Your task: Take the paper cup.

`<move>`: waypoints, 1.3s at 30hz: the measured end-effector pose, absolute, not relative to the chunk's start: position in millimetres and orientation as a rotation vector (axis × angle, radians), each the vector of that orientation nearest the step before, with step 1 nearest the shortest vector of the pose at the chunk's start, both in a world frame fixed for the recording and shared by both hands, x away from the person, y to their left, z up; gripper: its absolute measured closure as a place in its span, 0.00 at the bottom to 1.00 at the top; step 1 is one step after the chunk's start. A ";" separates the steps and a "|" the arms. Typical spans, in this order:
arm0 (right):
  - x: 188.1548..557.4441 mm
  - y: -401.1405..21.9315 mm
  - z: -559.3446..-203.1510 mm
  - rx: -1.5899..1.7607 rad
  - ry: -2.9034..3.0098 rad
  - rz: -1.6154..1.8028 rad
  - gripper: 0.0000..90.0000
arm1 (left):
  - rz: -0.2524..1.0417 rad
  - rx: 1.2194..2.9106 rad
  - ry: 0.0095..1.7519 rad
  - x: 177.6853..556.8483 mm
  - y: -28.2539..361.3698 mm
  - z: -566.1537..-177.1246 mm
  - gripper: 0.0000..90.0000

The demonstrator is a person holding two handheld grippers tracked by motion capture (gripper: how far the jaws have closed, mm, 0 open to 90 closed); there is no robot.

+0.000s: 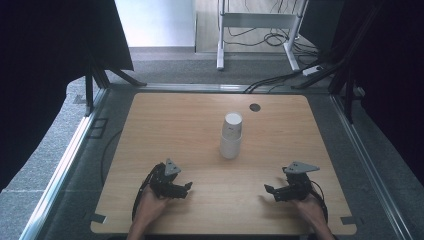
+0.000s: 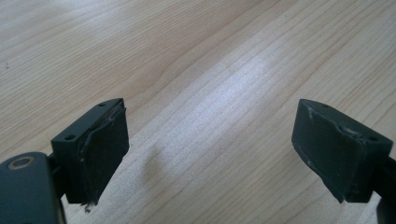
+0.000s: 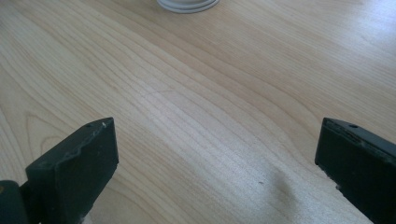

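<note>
A stack of white cups (image 1: 231, 135) stands upside down near the middle of the wooden table (image 1: 170, 120). My left gripper (image 1: 186, 188) rests low at the front left, held by a hand, its jaws apart with only bare wood between them (image 2: 210, 140). At the front right, my right gripper (image 1: 270, 190) is also held low and points toward the middle. Its jaws stand wide apart over bare table (image 3: 217, 154). The rim of the white cups (image 3: 188, 4) shows at the top edge of the right gripper view, well ahead of the jaws.
A small dark round grommet (image 1: 255, 107) sits in the table's far right part. Beyond the far edge are a white desk frame (image 1: 257, 22) and cables (image 1: 280, 77) on grey carpet. Dark curtains hang at both sides.
</note>
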State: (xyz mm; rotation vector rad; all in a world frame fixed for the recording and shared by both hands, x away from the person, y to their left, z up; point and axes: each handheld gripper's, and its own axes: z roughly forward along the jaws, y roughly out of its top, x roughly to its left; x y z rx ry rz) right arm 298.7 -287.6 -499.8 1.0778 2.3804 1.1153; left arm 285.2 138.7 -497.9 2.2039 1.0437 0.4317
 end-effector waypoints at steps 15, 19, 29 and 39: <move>298.7 -287.1 -499.6 1.071 2.395 1.120 0.00 | 0.426 2.215 1.040 284.3 139.8 -499.3 0.12; 298.9 -286.9 -499.4 1.091 2.401 1.131 0.00 | 0.418 2.217 1.048 284.8 139.1 -499.7 0.12; 299.1 -283.7 -496.5 1.078 2.415 1.141 0.00 | 0.391 2.199 1.018 285.2 139.2 -495.5 0.12; 302.6 -278.9 -489.5 1.049 2.431 1.137 0.00 | 0.359 2.202 1.029 291.0 137.0 -492.2 0.12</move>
